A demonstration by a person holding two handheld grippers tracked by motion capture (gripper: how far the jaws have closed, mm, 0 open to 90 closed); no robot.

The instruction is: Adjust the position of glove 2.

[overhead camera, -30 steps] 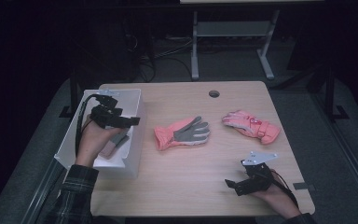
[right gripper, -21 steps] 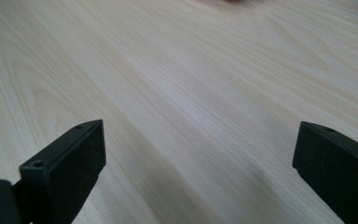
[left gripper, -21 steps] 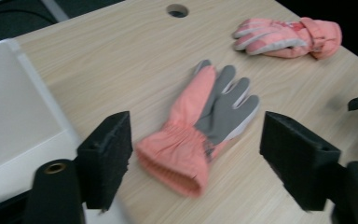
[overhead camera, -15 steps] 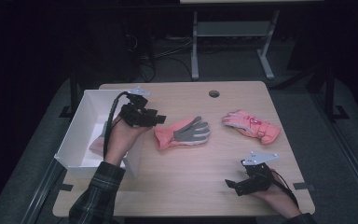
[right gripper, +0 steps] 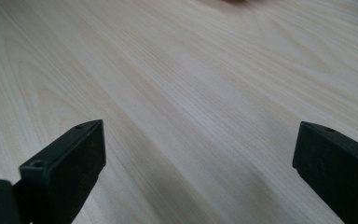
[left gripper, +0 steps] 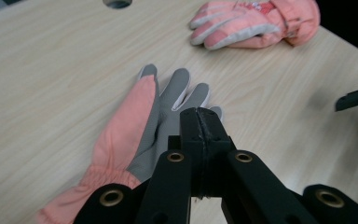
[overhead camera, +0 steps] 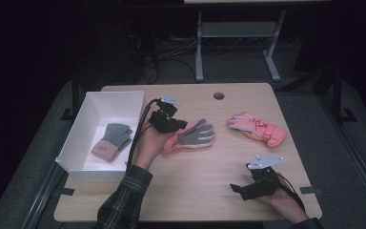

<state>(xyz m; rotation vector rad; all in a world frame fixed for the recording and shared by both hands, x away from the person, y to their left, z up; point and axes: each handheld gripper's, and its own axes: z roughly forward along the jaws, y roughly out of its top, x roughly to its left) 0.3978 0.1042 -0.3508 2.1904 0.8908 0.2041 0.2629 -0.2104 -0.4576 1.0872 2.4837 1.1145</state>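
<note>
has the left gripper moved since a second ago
Yes. The left gripper went from over the white bin rightward to the grey-palmed glove; its jaws closed, empty.

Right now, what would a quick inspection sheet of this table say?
Surface: pale wooden table, round hole at the far edge.
Job's things: flat pink-and-grey glove; padded pink ski glove; grey knit glove in white rectangular bin.
Clutter: nothing seen.
Grippers: left gripper shut, empty, above the flat glove; right gripper open, empty.
Cables: black cable trailing from left gripper.
Surroundings: dark floor, metal stand.
</note>
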